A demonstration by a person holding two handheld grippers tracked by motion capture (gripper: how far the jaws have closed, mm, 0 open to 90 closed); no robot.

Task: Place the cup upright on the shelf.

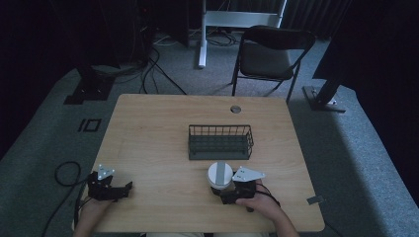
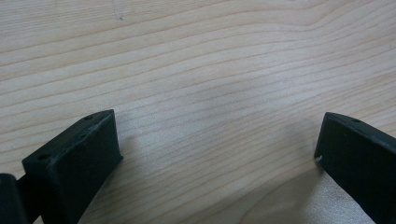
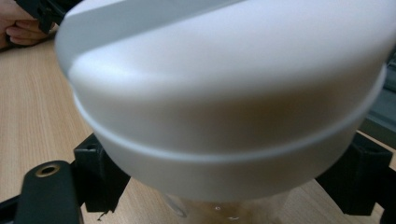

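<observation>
A clear jar with a wide white lid stands on the wooden table near its front edge. My right gripper is open around it. In the right gripper view the lid looms large, and the black jaws stand wide on either side of the clear body, with a gap showing at each side. My left gripper rests open at the table's front left corner, its jaws spread over bare wood with nothing between them.
A dark wire basket stands at the table's centre, just beyond the jar. A round cable hole sits near the far edge. Beyond the table stands a folding chair, with cables on the floor at the left.
</observation>
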